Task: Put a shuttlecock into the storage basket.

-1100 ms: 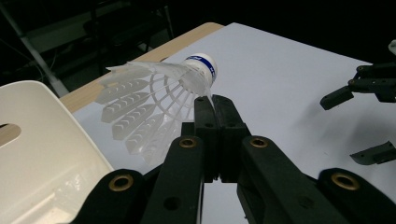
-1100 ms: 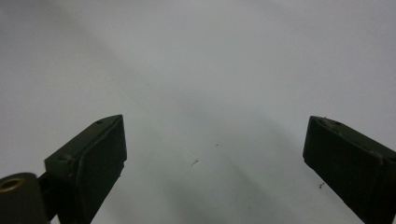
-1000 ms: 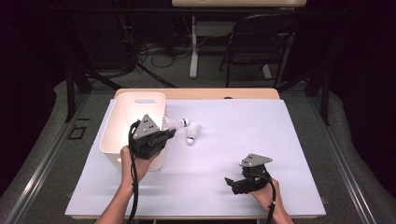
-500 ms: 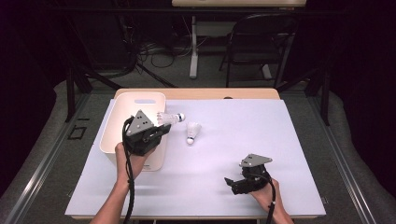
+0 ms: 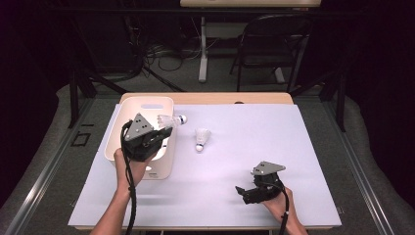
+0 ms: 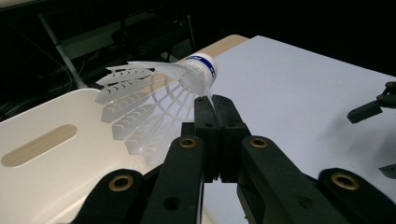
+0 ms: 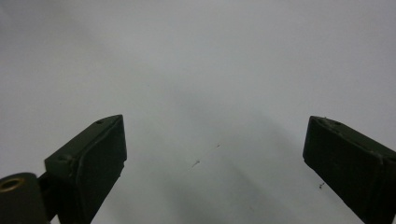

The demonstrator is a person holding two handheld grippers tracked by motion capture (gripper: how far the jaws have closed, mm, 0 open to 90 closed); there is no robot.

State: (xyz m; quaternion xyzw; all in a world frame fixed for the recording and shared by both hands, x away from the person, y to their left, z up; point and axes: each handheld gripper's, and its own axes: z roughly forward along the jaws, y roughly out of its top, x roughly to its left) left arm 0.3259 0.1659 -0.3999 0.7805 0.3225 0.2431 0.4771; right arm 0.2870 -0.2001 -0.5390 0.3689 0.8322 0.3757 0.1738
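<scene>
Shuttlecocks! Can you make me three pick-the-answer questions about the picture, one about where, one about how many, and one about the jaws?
1. Where is the shuttlecock that the left gripper holds?
A. lying at the bottom of the bin
B. in the air over the bin's right edge
C. under the right gripper

2. How many shuttlecocks show in the high view?
A. two
B. four
C. none

3. How do the right gripper's jaws stand?
A. shut on a shuttlecock
B. shut on nothing
C. open with bare table between them

Answers:
1 B: the left gripper carries the held shuttlecock above the rim of the white bin.
2 A: one is held and the other shuttlecock lies on the white table.
3 C: the right gripper has its jaws far apart over the plain table top.
</scene>
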